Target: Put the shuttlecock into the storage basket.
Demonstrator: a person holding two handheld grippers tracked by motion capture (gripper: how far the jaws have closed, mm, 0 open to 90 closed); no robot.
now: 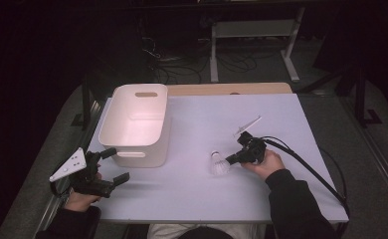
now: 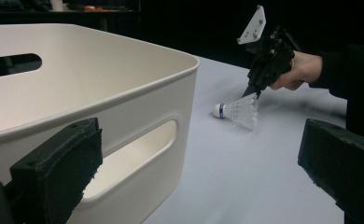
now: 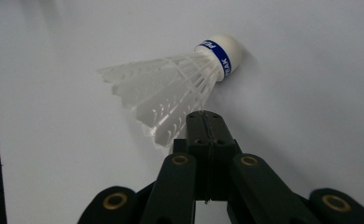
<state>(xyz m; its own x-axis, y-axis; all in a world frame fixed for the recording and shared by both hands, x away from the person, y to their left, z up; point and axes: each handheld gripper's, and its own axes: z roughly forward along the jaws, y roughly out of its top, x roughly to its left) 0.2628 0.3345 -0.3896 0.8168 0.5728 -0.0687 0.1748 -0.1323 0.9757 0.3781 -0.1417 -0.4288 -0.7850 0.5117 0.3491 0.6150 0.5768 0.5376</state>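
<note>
A white feather shuttlecock (image 1: 219, 164) with a blue band on its cork lies on its side in the middle of the pale table (image 1: 207, 199). In the right gripper view the shuttlecock (image 3: 171, 95) has its cork pointing away. My right gripper (image 1: 230, 159) has its jaws pressed together, pinching the rim of the feather skirt (image 3: 164, 126). Seen from the left gripper view, that same tool comes down onto the shuttlecock (image 2: 238, 111) from above. My left gripper (image 1: 116, 165) stands open at the table's near left, holding nothing, just in front of a white plastic bin (image 1: 132, 154).
The bin (image 2: 138, 88) has handle slots and shows nothing inside. A black cable (image 1: 311, 169) trails from the right gripper over the table's right side. A wooden edge (image 1: 232, 88) runs along the far side. Beyond it are a dark floor and desk legs.
</note>
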